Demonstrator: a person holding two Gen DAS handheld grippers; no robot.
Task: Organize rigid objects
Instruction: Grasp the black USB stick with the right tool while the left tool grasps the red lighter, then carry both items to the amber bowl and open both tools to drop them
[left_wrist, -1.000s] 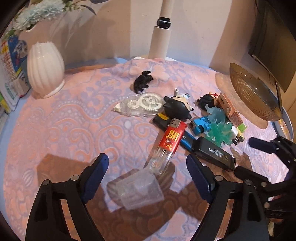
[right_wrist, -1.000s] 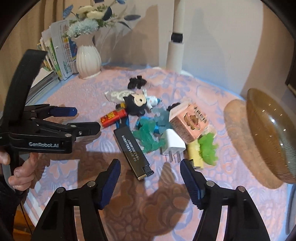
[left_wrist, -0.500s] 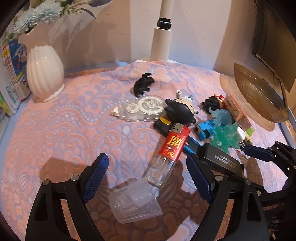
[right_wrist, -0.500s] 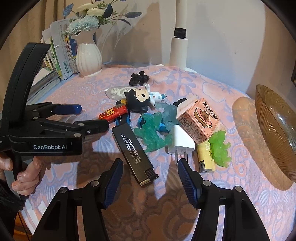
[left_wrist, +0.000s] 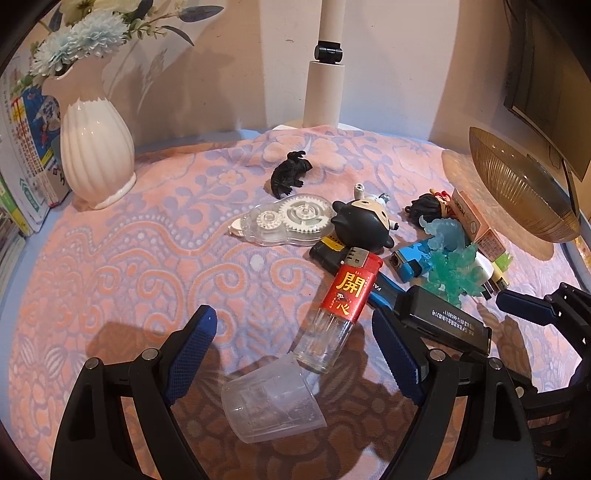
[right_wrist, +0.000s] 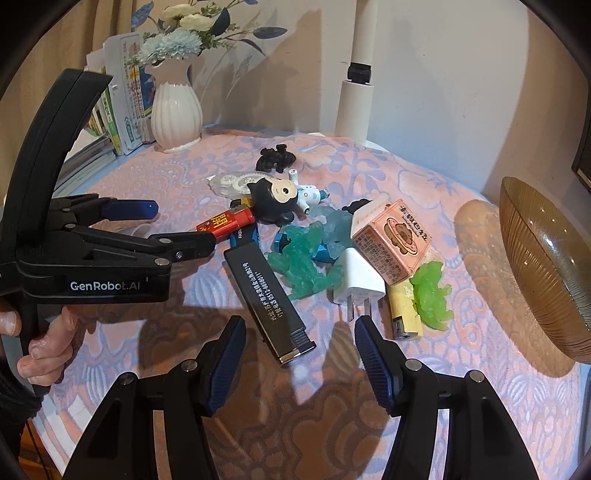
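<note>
The wall (left_wrist: 399, 55) behind is plain and pale, with soft shadows on it — warm light falls from above. A white vase (left_wrist: 96, 147) with flowers (right_wrist: 184, 37) stands beside books (right_wrist: 122, 107) on the pink patterned tablecloth (left_wrist: 129, 266), and a white lamp pole (left_wrist: 327, 62) rises at the back.

Home setting, prob. a living room. Surface (left_wrist: 110, 280) w/ pink floral cloth. White flower vase (left_wrist: 96, 147), stacked books (right_wrist: 122, 110).

We see a counter (left_wrist: 110, 280) under a pink-and-lilac patterned cloth (right_wrist: 424, 406). On it lie a tipped clear cup (left_wrist: 271, 404), red lighter (left_wrist: 338, 306), correction-tape dispenser (left_wrist: 291, 218), white vase (left_wrist: 95, 147) and amber glass bowl (right_wrist: 546, 266).
</note>
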